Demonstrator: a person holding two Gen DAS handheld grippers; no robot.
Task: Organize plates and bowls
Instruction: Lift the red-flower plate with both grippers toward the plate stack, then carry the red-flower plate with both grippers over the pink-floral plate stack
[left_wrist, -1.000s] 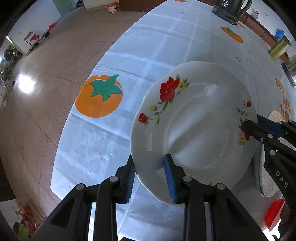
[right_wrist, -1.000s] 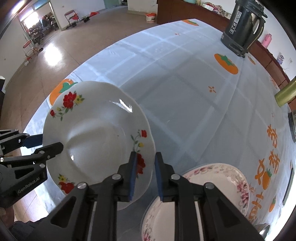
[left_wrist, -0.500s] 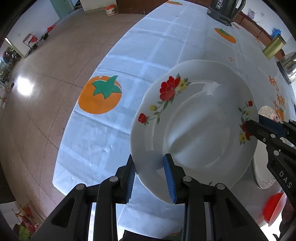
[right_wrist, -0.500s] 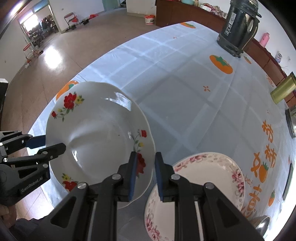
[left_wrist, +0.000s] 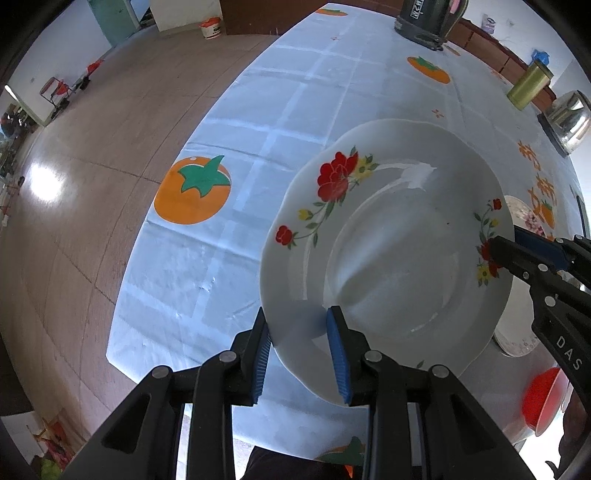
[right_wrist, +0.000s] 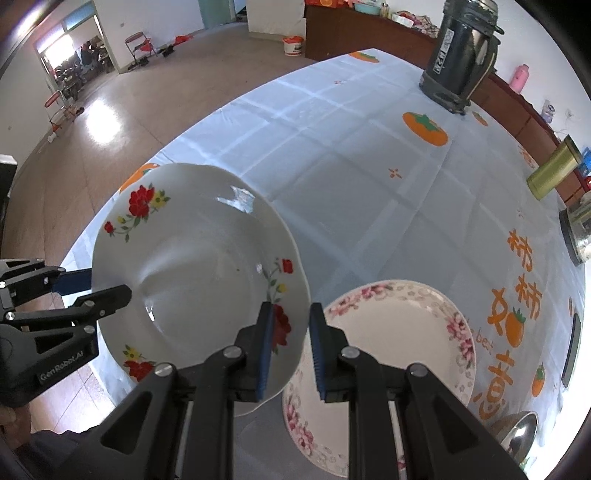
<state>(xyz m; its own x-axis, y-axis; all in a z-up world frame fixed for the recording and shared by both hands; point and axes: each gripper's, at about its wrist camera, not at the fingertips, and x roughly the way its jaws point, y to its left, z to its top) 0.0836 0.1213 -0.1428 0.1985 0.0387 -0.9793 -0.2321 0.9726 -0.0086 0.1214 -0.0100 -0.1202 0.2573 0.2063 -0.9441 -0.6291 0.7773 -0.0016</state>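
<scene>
Two-handed carry of a plate above a table. The red-flower plate is held clear of the tablecloth, tilted, gripped at opposite points of its rim. The left gripper has its jaws closed on the near rim, one blue pad on the upper face and the other beneath; the right gripper likewise pinches the rim over a red flower, one pad above and one below. In the right wrist view the left gripper appears at the plate's far edge, and in the left wrist view the right gripper appears at the opposite edge. A second plate, with a pink floral border, lies flat on the cloth just beside and partly under the held plate's right edge. A kettle, a gold can and a steel bowl stand well apart from both. The step in hand is judged to be the transfer of the held plate toward the pink plate for stacking. The next move would call for levelling the plate, centring it over the pink plate, lowering it until the bases meet, and then opening both jaws together so that neither side drops first.
</scene>
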